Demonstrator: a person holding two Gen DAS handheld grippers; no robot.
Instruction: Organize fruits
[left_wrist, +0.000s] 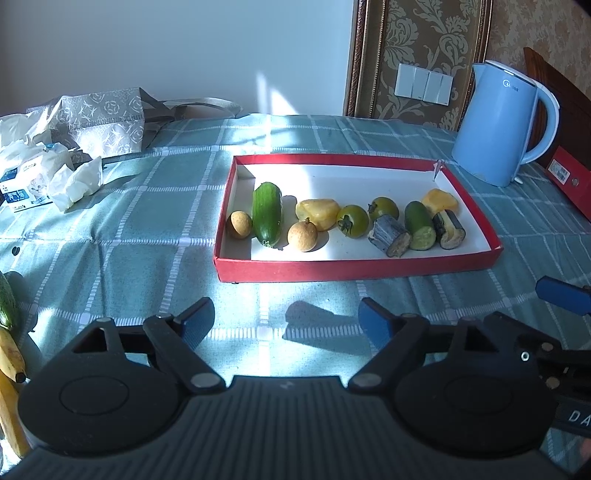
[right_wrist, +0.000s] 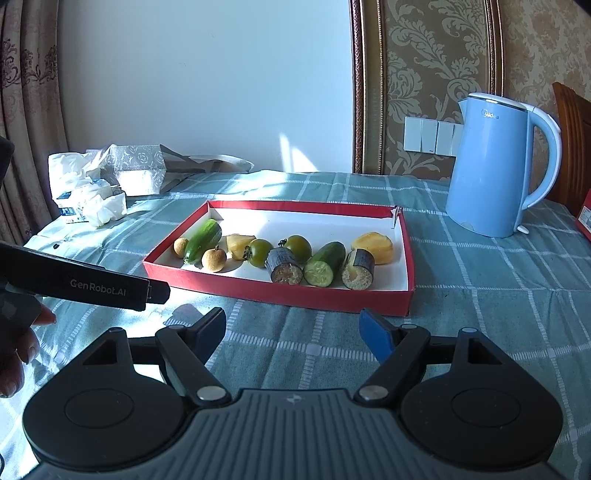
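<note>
- Holding both tools over the checked tablecloth (left_wrist: 147, 229), you have the left gripper (left_wrist: 286, 319) and the right gripper (right_wrist: 293, 328) spread wide with nothing between their jaws; neither touches any fruit.
- Both tools tilt downward toward the cloth, side by side, the left one's body showing just to the left of your right gripper in the right wrist view, with your left hand (right_wrist: 16, 343) wrapped on its handle.
- Just ahead of both grippers sits the red box (left_wrist: 354, 269), its near wall facing you.
- Inside it, in a rough row: two longans (left_wrist: 302, 236), a whole cucumber (left_wrist: 266, 214), yellow fruit pieces (left_wrist: 318, 213), two green tomatoes (left_wrist: 352, 220), two dark sugarcane pieces (left_wrist: 391, 236) and a cut cucumber (left_wrist: 419, 225).
- To the far left of your left gripper, near its base, a banana (left_wrist: 11, 354) and another green vegetable lie outside the box.
- I judge you are between picks: the next move likely calls for reaching to a loose item or regrouping like with like inside the box.
- Beyond the box to the right stands a blue kettle (left_wrist: 498, 125); keep clear of it.
</note>
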